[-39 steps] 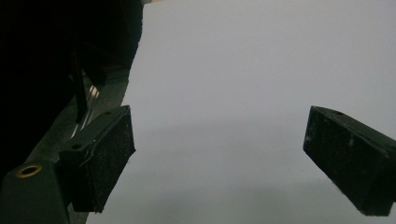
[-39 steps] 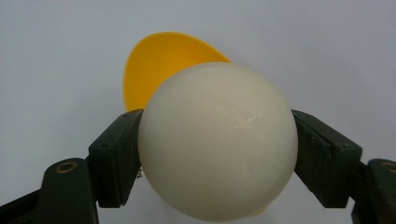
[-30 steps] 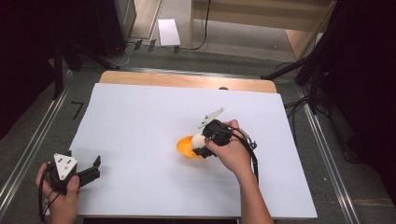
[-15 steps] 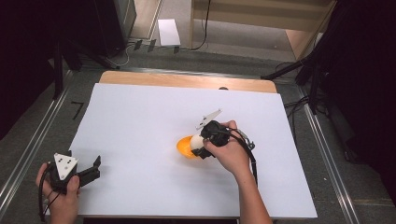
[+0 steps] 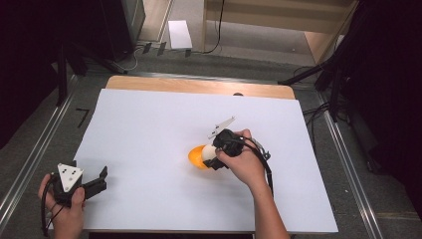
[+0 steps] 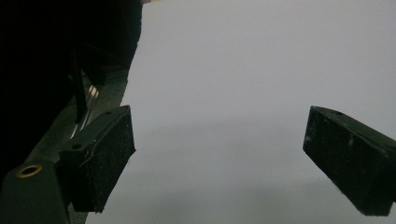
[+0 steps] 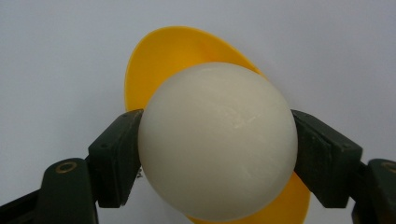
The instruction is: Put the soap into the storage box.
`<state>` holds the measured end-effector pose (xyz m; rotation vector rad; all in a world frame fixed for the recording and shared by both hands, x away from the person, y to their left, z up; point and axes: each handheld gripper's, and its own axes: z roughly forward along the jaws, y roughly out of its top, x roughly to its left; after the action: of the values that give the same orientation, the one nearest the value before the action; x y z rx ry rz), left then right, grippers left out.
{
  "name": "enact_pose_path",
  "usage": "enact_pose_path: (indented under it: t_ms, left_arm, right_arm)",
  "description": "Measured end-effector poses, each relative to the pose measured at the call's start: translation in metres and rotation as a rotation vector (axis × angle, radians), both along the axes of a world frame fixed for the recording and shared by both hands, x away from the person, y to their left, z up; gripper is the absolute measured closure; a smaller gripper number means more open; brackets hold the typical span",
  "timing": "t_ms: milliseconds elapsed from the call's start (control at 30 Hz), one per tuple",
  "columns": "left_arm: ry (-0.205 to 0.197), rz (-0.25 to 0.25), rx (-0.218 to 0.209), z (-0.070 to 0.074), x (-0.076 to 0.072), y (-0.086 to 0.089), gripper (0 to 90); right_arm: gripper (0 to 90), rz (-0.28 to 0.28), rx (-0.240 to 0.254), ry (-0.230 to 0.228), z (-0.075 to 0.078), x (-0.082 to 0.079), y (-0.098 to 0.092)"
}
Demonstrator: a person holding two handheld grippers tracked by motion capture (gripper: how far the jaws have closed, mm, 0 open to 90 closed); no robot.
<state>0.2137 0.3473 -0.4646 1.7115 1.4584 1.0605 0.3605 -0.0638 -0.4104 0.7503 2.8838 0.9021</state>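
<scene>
The white sheet covered almost the whole table, and across the last second nothing on it had shifted: both hands stood in the same places as in the earlier high views.

The right claw was pinching a white ball, one black pad pressed on each side of it at its widest part. The grip looked the same as a second before, so the closing was already finished and the claw only held. In the high view this claw sat near the middle of the sheet with the ball at its tip.

Directly behind and below the ball lay a yellow dish, so the ball sat over it or in it; I could not tell whether they touched. In the high view the dish showed just past the tip of the right claw.

The left claw was spread wide with nothing between its pads, only bare sheet ahead of it. It rested near the left front corner, well apart from the ball.

Because nothing moved, I judged that the grasp was secure and the lift, or the release into the dish, was the step still to come.
</scene>
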Motion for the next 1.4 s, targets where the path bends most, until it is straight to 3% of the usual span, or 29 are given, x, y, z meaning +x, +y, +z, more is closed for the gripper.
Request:
enact_pose_path:
  t_ms: [367,1400]
  left_arm:
    - [0.0,0.0,-0.001,0.0,0.0,0.0,9.5]
    - [0.001,-0.002,-0.001,0.0,0.0,0.0,9.5]
  right_arm:
    - [23.2,-0.006,-0.001,0.016,0.0,0.001,0.0]
    - [20.6,-0.046,0.027,-0.01,0.006,0.0,-0.011]
